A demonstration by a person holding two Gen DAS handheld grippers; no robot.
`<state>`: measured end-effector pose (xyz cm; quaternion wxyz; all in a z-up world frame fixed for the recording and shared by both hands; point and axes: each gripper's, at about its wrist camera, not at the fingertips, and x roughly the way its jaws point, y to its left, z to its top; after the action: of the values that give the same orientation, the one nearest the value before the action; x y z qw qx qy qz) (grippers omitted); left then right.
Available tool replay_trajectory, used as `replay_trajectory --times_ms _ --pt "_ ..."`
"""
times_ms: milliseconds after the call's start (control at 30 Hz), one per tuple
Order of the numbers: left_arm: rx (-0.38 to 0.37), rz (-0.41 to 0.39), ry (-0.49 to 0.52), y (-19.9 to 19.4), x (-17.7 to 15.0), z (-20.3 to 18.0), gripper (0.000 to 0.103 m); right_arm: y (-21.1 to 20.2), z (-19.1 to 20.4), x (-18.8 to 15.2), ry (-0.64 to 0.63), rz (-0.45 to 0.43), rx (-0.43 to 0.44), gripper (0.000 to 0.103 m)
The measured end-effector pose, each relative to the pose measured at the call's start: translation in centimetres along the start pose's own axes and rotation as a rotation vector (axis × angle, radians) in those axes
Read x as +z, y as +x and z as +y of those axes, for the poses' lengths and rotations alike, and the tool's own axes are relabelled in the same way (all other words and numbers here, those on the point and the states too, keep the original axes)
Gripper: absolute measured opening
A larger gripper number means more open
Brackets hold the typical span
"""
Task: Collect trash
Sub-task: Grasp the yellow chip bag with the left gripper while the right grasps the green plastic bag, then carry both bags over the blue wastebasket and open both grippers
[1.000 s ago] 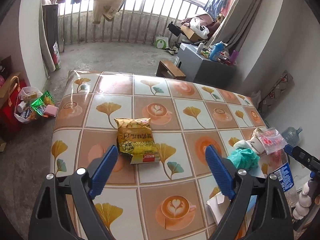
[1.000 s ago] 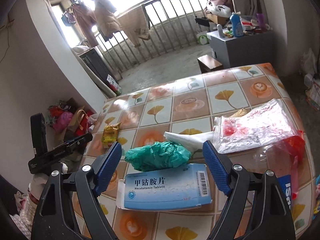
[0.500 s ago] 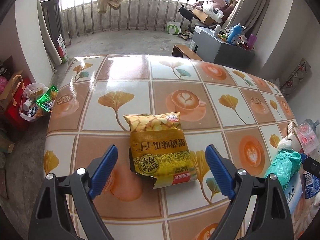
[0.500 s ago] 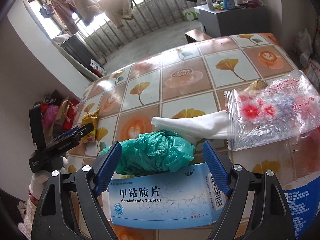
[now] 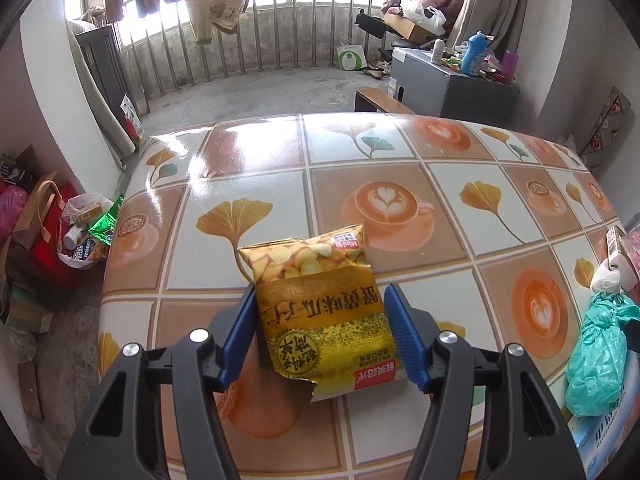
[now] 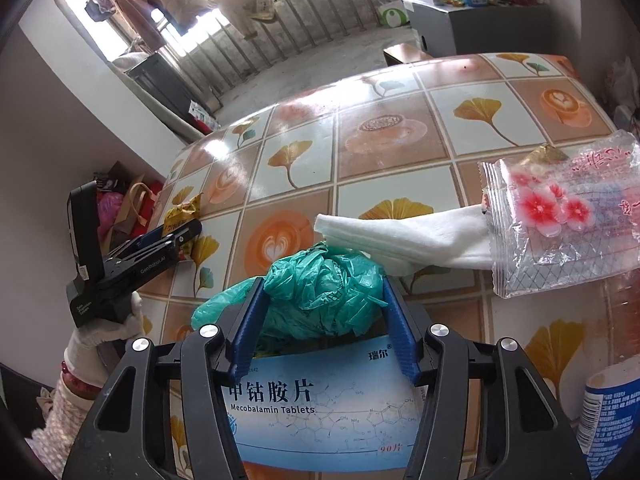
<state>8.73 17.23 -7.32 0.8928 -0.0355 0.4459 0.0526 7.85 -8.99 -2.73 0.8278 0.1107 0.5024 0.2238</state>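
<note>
A yellow snack packet (image 5: 320, 308) lies on the tiled table (image 5: 280, 160); my left gripper (image 5: 320, 320) has closed in, its blue pads touching both sides of it. In the right wrist view the left gripper (image 6: 176, 236) shows at the table's left edge on that packet (image 6: 180, 216). My right gripper (image 6: 320, 312) is shut on a crumpled green plastic bag (image 6: 320, 292), which rests on a blue Mecobalamin tablet box (image 6: 312, 400). The green bag (image 5: 596, 356) also shows at the right of the left wrist view.
A white tissue (image 6: 400, 236) sticks out of a clear flowered packet (image 6: 568, 220) at the right. A blue-labelled bottle (image 6: 608, 412) lies at the lower right. Beside the table's left edge, bags with trash (image 5: 80, 232) stand on the floor. A grey cabinet (image 5: 452, 84) stands beyond.
Both grippers moved forward and closed: the left one from wide open onto the snack packet, the right one from wide open onto the green bag.
</note>
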Motion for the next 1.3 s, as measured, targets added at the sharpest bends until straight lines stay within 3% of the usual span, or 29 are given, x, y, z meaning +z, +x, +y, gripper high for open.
replay_trajectory --times_ms 367,867,1300 --pt "-0.048 -0.015 -0.041 -1.7 0.0 0.2 0.05 -1.2 0.3 0.4 -0.012 -0.041 0.058 0.048" --pt "-0.135 -0.128 -0.035 -9.1 -0.2 0.1 0.049 -4.4 0.2 0.4 0.016 -0.104 0.175 0.048" --pt "-0.233 -0.261 0.052 -17.7 0.9 -3.8 0.048 -11.1 -0.8 -0.6 0.057 -0.276 0.241 0.048"
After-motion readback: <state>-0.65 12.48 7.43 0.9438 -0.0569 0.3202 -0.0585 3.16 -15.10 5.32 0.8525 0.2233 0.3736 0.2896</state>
